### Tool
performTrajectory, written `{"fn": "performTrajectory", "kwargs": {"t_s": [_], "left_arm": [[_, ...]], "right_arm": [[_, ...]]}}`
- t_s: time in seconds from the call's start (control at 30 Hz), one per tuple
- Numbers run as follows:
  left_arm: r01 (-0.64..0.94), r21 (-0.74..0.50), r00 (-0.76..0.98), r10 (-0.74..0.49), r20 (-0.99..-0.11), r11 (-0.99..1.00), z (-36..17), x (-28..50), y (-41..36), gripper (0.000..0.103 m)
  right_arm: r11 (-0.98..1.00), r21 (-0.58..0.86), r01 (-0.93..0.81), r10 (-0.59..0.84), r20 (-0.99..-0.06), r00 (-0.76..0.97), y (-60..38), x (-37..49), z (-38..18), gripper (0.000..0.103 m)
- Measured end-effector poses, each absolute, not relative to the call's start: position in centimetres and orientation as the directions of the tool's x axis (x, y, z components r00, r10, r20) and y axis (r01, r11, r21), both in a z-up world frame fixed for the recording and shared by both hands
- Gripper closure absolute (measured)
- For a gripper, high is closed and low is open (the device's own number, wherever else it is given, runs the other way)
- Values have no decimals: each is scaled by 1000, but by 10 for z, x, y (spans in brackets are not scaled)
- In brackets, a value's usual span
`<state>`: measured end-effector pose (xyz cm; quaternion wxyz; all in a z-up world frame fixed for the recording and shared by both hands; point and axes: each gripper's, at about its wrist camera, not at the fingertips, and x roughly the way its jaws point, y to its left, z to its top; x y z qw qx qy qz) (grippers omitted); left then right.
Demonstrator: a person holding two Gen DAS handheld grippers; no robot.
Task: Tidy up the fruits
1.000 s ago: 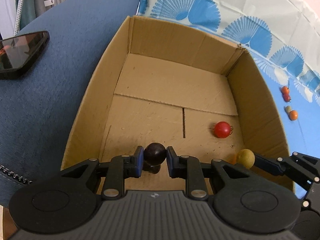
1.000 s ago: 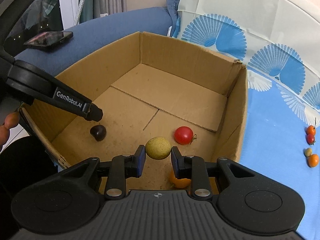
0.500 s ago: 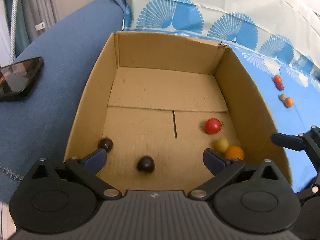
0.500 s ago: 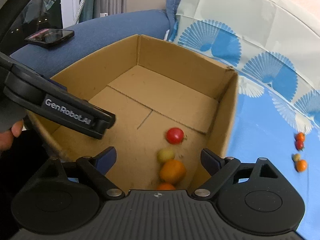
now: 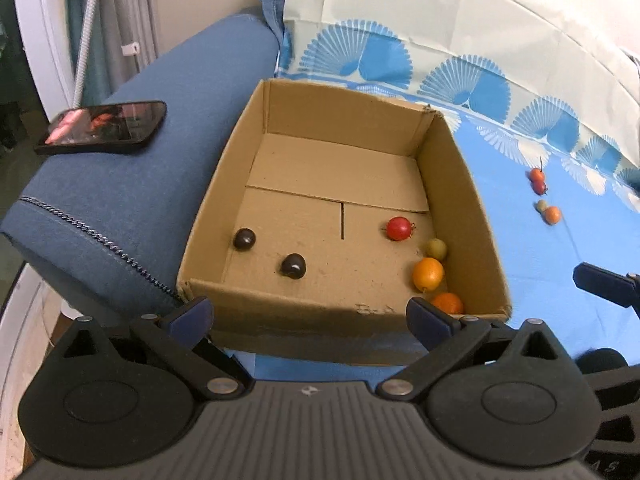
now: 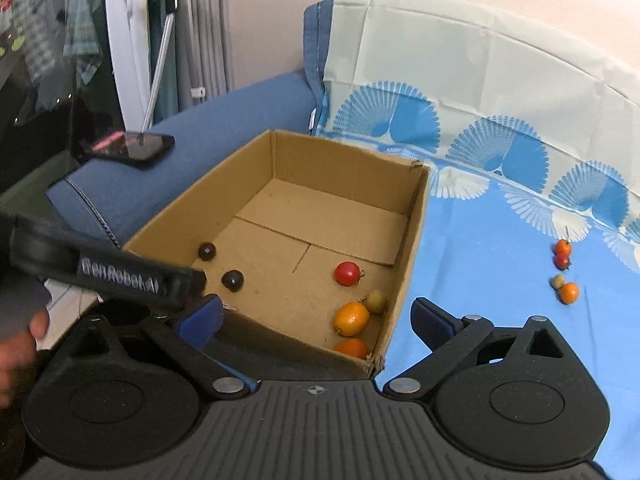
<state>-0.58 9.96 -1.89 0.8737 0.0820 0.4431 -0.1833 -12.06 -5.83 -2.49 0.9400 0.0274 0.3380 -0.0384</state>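
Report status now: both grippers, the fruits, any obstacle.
Left gripper and right gripper: jaws open, empty. Brown cardboard box holds six small fruits; four small fruits lie on the blue cloth. No obstacle seen.

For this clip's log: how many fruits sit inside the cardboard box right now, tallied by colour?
Dark fruits: 2
Red fruit: 1
Yellow-green fruit: 1
Orange fruits: 2
Total in the cardboard box: 6
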Motion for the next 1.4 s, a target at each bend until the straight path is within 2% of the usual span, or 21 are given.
{"fn": "performTrajectory", "kwargs": {"t_s": [0.4,0.67,1.4], "left_arm": [[394,-3,613,-265,-744,919,15,-54,107,0],[393,-15,630,-281,-724,920,28,-65,117,0],[411,15,604,-260,-753,911,19,-59,106,0]], "right_arm": [[988,28,153,-112,-554,825,-46,-179,0,2],[990,9,139,-114,-518,848,-37,-189,8,2],[987,49,154,-104,-541,835,-43,-185,0,2]]}}
